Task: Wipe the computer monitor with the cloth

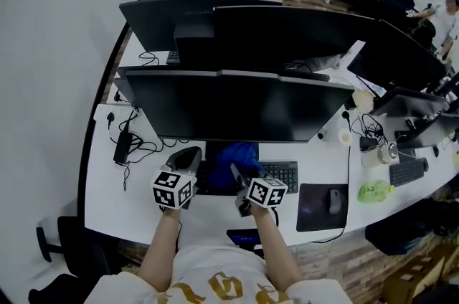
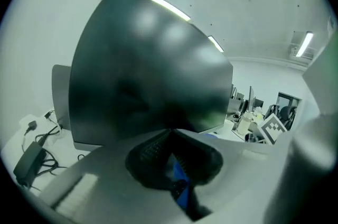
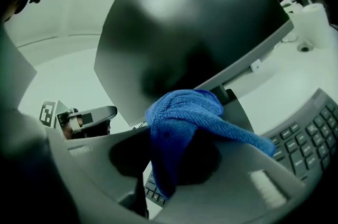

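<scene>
Right gripper view shows our right gripper (image 3: 179, 130) pinched on the blue cloth (image 3: 185, 106) just below the monitor (image 3: 185, 22), our left gripper (image 2: 170, 133) closed on nothing, and we think the cloth could slip out if we rub hard.

Both forearms reach forward, side by side.
Left claw (image 1: 188, 159) has its jaws pressed together; right claw (image 1: 238, 172) is clamped on the blue cloth (image 3: 182, 112).

Monitor (image 1: 237, 105) on bench (image 1: 107, 202); keyboard (image 1: 283, 173) before it, mouse (image 1: 334, 201) on pad (image 1: 312, 213) right of keyboard. Power brick (image 1: 122, 147) left of monitor. Cloth (image 1: 238, 155) in right gripper (image 1: 239, 177), before monitor's lower edge.
</scene>
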The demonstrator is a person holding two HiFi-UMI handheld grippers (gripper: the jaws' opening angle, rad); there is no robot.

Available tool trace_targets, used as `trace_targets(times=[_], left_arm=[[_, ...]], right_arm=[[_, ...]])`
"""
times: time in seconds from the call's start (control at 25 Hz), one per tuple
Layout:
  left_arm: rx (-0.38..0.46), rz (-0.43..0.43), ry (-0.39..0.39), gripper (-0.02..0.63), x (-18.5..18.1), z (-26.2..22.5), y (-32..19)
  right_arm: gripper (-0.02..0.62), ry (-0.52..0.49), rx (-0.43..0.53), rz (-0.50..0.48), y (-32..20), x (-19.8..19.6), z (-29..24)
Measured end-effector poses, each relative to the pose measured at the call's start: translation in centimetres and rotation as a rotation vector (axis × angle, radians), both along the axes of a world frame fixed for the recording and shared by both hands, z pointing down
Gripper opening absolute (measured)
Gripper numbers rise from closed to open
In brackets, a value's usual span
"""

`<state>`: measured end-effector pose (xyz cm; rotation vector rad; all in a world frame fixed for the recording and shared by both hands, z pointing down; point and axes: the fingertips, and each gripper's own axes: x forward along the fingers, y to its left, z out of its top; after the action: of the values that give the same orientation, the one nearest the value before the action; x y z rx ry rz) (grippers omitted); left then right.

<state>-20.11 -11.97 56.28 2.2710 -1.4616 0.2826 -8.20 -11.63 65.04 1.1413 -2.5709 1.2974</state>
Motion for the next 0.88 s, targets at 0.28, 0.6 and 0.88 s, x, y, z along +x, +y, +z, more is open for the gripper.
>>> trace_targets(times=[0.28,0.6,0.88], left_arm=[[0.055,-0.031,0.055,0.0,1.2,-2.8,1.7],[0.094,0.012,0.063,0.0,4.1,-4.9,3.2],[0.121,0.029,0.065,0.0,5.4,-5.9,3.2]], right_arm=[[0.126,0.069,0.095,0.014,2.4,1.7,-4.4],[0.126,0.08,0.209,0.075,3.9,3.6,-9.8],[0.125,0.109,0.25,0.103,3.9,5.1,-10.7]])
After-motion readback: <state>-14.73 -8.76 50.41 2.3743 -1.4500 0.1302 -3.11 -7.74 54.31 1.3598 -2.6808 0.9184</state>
